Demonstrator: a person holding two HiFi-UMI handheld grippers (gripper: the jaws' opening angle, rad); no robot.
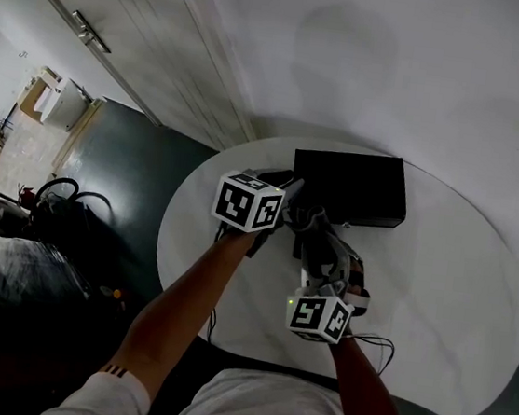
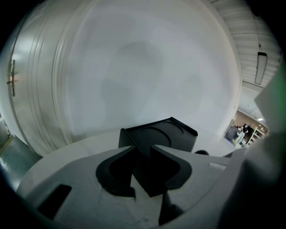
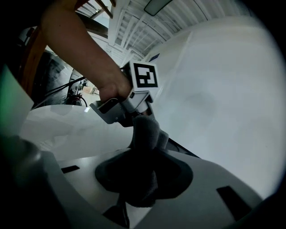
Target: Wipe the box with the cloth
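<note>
Right gripper (image 3: 143, 167) up close, jaws clamped on the grey cloth (image 3: 146, 132), holds it just beside the left gripper (image 2: 143, 150), whose jaws pinch the near corner of the black box (image 2: 161, 132) ahead.

Left gripper (image 2: 142, 147) and right gripper (image 3: 143, 167) are pale grey, bearing black-and-white marker cubes (image 1: 249, 202); short white sleeve (image 1: 109, 401), stripe-edged.

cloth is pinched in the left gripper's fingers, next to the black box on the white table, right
No, the right gripper pinches the grey cloth in its fingers, as the right gripper view shows; it is next to the black box on the white table.
</note>
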